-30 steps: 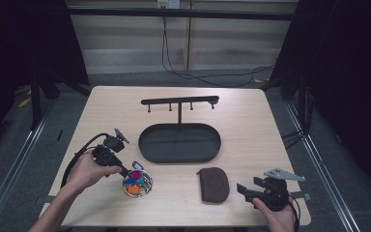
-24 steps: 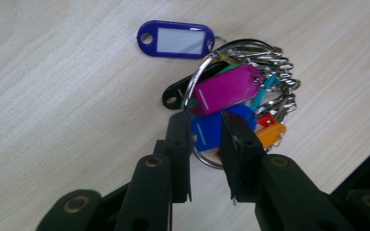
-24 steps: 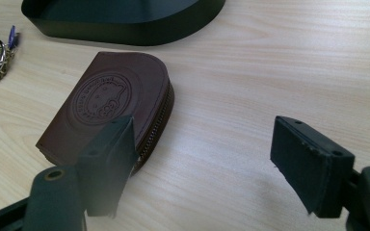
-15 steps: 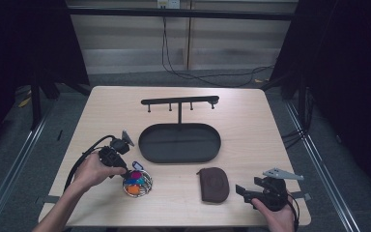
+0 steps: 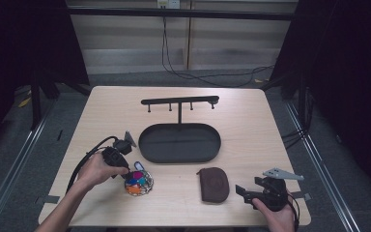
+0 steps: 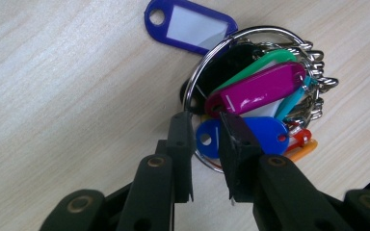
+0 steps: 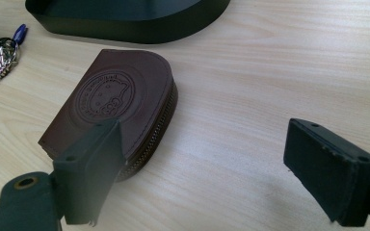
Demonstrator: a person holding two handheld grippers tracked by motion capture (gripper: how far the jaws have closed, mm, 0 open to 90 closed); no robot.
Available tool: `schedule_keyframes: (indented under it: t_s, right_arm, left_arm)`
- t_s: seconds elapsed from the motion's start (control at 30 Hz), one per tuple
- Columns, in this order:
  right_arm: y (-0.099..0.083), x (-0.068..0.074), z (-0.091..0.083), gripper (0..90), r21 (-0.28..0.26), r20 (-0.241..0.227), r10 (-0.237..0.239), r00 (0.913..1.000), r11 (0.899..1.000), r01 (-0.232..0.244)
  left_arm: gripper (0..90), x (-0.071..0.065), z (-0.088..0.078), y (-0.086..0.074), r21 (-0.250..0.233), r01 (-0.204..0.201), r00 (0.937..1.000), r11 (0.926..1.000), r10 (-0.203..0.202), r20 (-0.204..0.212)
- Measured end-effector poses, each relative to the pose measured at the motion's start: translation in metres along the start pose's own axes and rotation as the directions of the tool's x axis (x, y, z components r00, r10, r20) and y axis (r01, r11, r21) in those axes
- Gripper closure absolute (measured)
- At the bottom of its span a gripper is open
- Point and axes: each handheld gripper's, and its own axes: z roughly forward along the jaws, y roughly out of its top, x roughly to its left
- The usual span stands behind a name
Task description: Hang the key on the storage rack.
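- Dark curtains close in a pale wooden bench [image 5: 251,121], seen from above with the person's arms coming in at the bottom edge.
- Over the last second the left gripper [image 5: 125,169] has dropped onto the bunch of keys [image 5: 138,182] at the lower left of the high view. Its fingers [image 6: 182,144] stand narrowly apart astride the wire ring [image 6: 197,84], and I cannot tell whether they pinch it yet.
- At the lower right, the right gripper [image 5: 251,193] has just been opening; its fingers [image 7: 94,163] now gape wide with nothing between them, one beside the brown pouch [image 7: 113,103].
- To me this looks like the keys about to be lifted, the pouch left lying.
- Count: one bunch of keys, one brown pouch, one black oval tray [image 5: 147,145], one rack [image 5: 179,101] with four pegs, two grippers.
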Motion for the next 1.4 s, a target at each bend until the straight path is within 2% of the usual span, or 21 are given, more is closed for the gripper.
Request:
schedule_keyframes:
  t_s: [0.2,0.47,0.53,0.6,0.73,0.9,1.0,1.07,1.2,1.4]
  right_arm:
    - [0.0,0.0,0.001,14.1,0.003,0.0,-0.001,1.0,1.0,0.001]
    - [0.0,0.0,0.001,14.3,0.006,0.0,-0.003,1.0,1.0,0.003]
    - [0.0,0.0,0.001,14.3,0.011,0.0,-0.001,1.0,1.0,0.001]
    - [0.0,0.001,0.001,14.4,0.01,0.001,-0.003,1.0,1.0,0.003]
    - [0.0,0.001,0.002,14.6,0.013,0.001,-0.007,1.0,1.0,0.007]
    - [0.0,0.001,0.003,14.8,0.018,0.003,-0.008,1.0,1.0,0.008]
    - [0.0,0.001,0.003,14.9,0.019,0.004,-0.01,0.9999,1.0,0.01]
    - [0.0,0.001,0.003,15.1,0.022,0.005,-0.01,0.9999,1.0,0.01]
    - [0.0,0.0,0.003,15.2,0.023,0.006,-0.006,1.0,1.0,0.006]
    - [0.0,0.0,0.004,15.2,0.027,0.008,-0.004,1.0,1.0,0.004]
  left_arm:
    - [74.0,-0.001,0.0,0.001,0.001,-0.008,0.9992,1.0,0.008,-0.038]
    - [73.2,-0.001,0.003,0.002,0.005,-0.005,0.9985,1.0,0.005,-0.055]
    - [73.4,0.0,0.006,0.003,0.02,-0.004,0.9976,0.9998,0.006,-0.069]
    - [73.6,0.0,0.008,0.003,0.01,-0.002,0.9976,0.9999,0.003,-0.069]
    - [75.7,-0.002,0.008,0.003,0.01,-0.005,0.9964,0.9999,0.005,-0.084]
    - [83.6,-0.008,0.009,0.003,-0.002,-0.009,0.9952,1.0,0.009,-0.097]
    - [86.0,-0.008,0.009,0.005,0.019,0.002,0.9955,0.9998,0.0,-0.095]
    - [87.1,-0.009,0.011,0.008,0.036,0.016,0.9937,0.9992,-0.012,-0.111]
    - [87.3,-0.012,0.012,0.01,0.049,0.007,0.9912,0.9988,-0.001,-0.132]
    - [87.3,-0.006,0.007,0.008,0.04,-0.003,0.9967,0.9992,0.007,-0.08]
